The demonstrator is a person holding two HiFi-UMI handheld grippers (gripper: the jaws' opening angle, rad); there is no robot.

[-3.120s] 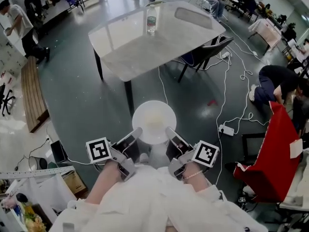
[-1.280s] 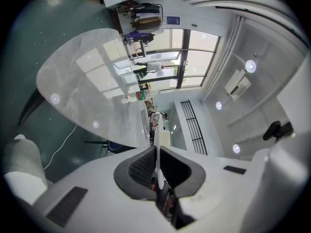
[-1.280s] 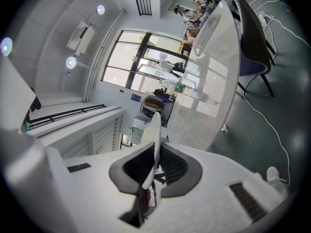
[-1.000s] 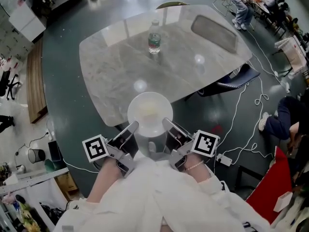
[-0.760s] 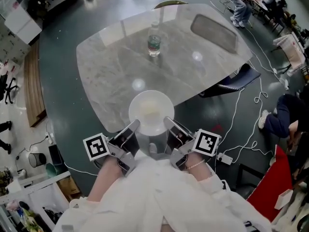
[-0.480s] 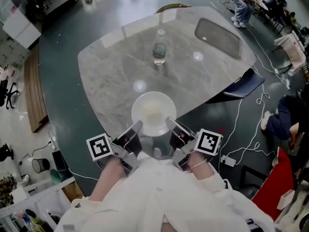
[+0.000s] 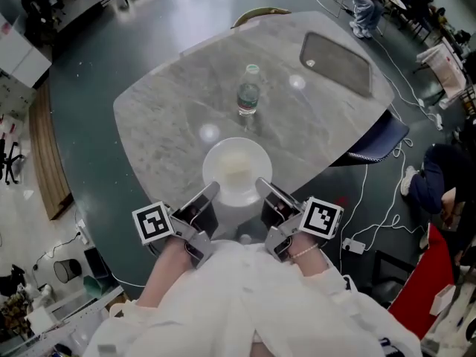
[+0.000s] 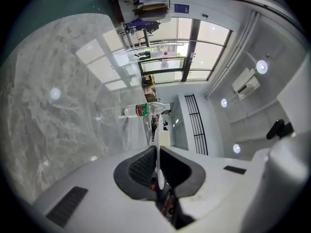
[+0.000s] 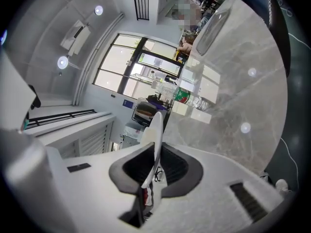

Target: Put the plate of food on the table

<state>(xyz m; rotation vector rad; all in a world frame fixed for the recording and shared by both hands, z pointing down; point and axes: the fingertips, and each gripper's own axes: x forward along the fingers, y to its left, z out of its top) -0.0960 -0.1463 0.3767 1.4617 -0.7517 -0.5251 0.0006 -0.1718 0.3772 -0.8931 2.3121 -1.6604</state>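
At the bottom of the head view, the left tongs [image 7: 209, 194] and right tongs [image 7: 262, 187] each pinch one side of the near rim of a white plate [image 7: 237, 168]. Each gripper view confirms it: the thin rim stands edge-on between dark pads that are closed onto it, in the left one [image 8: 156, 147] and the right one [image 9: 156, 130] alike. The plate juts straight forward from both tongs, carried evenly, so neither hand is nearer the goal. A pale mound of food [image 7: 236, 171] sits at its middle.

Outward from there, the far half of the plate overlaps the near edge of the grey marble desk [image 7: 163, 117], while the rim held by the tongs seems to hang short of that edge. How high the plate rides above the stone cannot be told. Beyond it, on the same forward line, a water bottle [image 7: 248, 95] stands upright, near but apart. I judge the coming move to be forward and down, stopping short of that bottle.
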